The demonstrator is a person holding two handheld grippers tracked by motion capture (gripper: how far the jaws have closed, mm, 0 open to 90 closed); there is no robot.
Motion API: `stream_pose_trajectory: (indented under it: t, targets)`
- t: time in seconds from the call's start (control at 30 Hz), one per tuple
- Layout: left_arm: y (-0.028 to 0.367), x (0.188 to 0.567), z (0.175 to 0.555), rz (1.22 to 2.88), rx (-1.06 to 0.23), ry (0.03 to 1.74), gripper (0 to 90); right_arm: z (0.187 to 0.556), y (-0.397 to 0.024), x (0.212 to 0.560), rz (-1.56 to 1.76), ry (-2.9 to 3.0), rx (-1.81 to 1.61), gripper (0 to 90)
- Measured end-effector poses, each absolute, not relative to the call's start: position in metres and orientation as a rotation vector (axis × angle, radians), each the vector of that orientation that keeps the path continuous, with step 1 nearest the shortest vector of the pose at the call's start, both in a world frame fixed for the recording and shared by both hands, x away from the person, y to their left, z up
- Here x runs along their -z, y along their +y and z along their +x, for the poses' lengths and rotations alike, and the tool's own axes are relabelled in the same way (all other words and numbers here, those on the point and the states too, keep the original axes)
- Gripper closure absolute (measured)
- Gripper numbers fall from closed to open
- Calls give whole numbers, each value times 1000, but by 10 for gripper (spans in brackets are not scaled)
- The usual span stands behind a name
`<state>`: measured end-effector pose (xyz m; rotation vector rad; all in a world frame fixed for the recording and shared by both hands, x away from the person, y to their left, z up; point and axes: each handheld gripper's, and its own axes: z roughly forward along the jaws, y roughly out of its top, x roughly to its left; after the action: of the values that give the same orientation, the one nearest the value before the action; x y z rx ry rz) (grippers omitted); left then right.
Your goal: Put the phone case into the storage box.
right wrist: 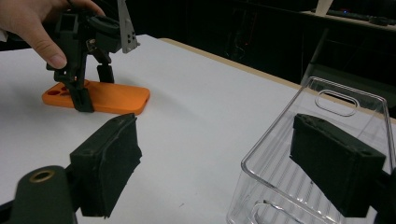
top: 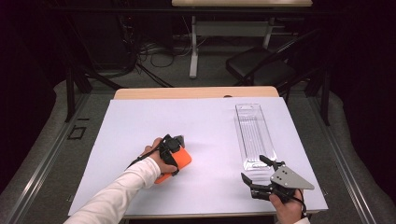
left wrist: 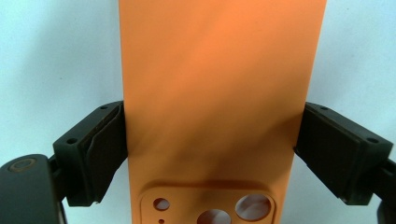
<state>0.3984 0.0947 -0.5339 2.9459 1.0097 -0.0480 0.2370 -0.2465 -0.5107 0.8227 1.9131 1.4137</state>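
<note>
The orange phone case (left wrist: pixel 219 93) lies flat on the white sheet (top: pixel 205 126), camera cut-outs nearest me, right between my left gripper's (left wrist: pixel 212 154) fingers (left wrist: pixel 100 154). They straddle its long edges, the pads against or just off both; I can't tell if they press. My right gripper (right wrist: pixel 224 172) stands wide with nothing held, its far finger (right wrist: pixel 336 163) at the clear plastic box (right wrist: pixel 327 140), well apart from the case.

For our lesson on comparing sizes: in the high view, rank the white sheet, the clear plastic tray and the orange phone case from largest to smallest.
1. White sheet
2. Clear plastic tray
3. Orange phone case, partly hidden by the left gripper
</note>
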Motion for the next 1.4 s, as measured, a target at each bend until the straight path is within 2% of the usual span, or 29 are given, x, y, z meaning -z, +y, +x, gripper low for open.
stream_pose_trajectory:
  t: [0.87,1.07,1.4]
  targets:
    - [96,533,398,2936,39,1028,154,236,-247,510,824,1913,-1410,145]
    - [99,531,399,2934,92,1036,157,237,-246,511,829,1921,-1403,145]
    - [104,505,398,2930,83,1005,158,237,-240,512,807,1943,-1379,145]
